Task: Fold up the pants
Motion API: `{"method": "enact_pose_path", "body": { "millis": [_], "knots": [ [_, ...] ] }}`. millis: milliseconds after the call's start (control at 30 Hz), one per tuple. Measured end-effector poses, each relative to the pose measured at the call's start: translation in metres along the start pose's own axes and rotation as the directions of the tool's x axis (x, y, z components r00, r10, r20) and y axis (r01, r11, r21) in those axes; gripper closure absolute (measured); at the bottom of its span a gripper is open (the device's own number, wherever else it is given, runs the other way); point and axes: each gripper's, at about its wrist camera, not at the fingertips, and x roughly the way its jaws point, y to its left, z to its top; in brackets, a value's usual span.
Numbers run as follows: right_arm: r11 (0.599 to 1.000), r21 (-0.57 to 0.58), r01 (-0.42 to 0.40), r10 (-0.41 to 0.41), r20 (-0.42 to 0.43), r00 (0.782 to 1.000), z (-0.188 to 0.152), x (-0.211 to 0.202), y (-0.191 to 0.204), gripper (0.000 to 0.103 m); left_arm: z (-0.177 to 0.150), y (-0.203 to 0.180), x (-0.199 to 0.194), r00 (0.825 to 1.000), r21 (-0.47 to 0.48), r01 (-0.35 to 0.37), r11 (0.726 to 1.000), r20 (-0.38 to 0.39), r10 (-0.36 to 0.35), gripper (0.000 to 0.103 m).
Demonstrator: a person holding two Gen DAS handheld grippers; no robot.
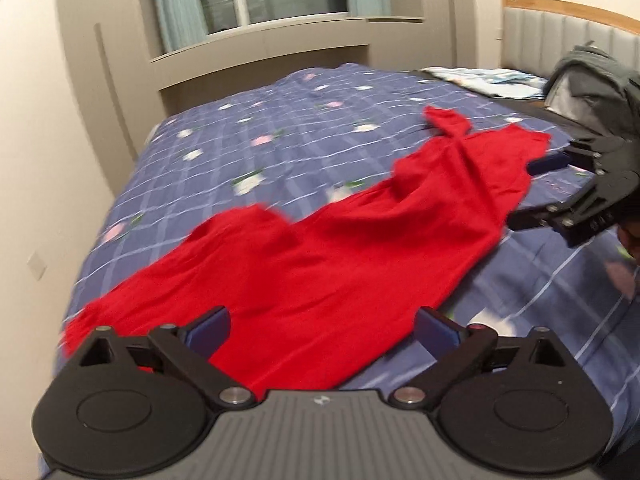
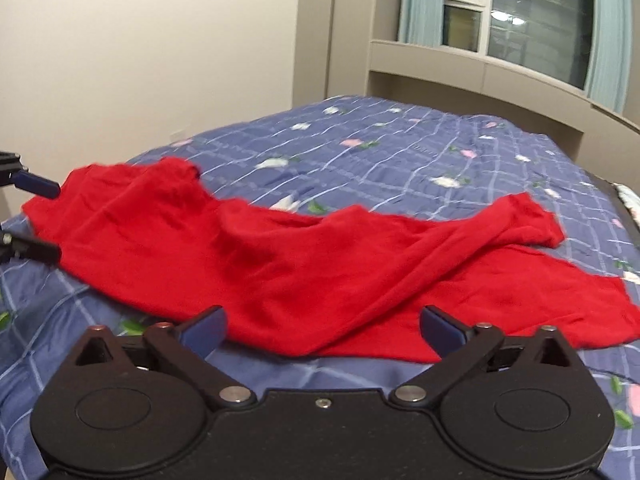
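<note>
**Inspector:** Two grippers, both empty. Take the red pants [image 1: 320,248] as the reference and go left to right.

**Assistant:** At the pants' left end sits the left gripper [image 1: 322,330], its fingers spread wide and pinching nothing. The cloth runs between and under its blue pads [image 1: 210,330] in its own view, so it looks lined up to take that end.

**Inspector:** And the garment itself?

**Assistant:** It lies stretched lengthwise on the blue checked bedspread [image 1: 248,128], rumpled, with one part lapped loosely over another towards the right end. No fold is made yet, in my judgement. It is laid out long probably so each tool can reach one end.

**Inspector:** Right of the pants?

**Assistant:** The right gripper [image 2: 322,328] is likewise spread and holds nothing. It hangs just beside the near edge of the cloth. From the left camera its fingers [image 1: 552,162] point at the pants' far right end, close to the fabric. Contact I cannot tell, as the frame is blurred.

**Inspector:** Beyond that?

**Assistant:** A grey bag [image 1: 588,76] stands well apart from the pants, by the padded headboard [image 1: 568,32].
</note>
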Motion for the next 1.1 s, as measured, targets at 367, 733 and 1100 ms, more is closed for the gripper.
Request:
{"method": "enact_pose_path", "body": {
  "millis": [367, 733, 1100],
  "knots": [
    [0.993, 0.015, 0.115, -0.114, -0.045, 0.992, 0.052, 0.028, -0.102, 0.001, 0.042, -0.095, 0.053, 0.987, 0.172, 0.147, 0.974, 0.045, -0.156, 0.002],
    [0.979, 0.093, 0.179, -0.151, -0.255, 0.955, 0.132, 0.133, -0.177, 0.015, 0.096, -0.139, 0.122, 0.963, 0.062, 0.268, 0.961, -0.004, -0.269, 0.057],
    [0.926, 0.024, 0.377, -0.330, -0.438, 0.836, 0.146, 0.219, -0.198, 0.027, 0.105, -0.142, 0.143, 0.961, 0.026, 0.268, 0.963, -0.079, -0.265, 0.103]
  ]
}}
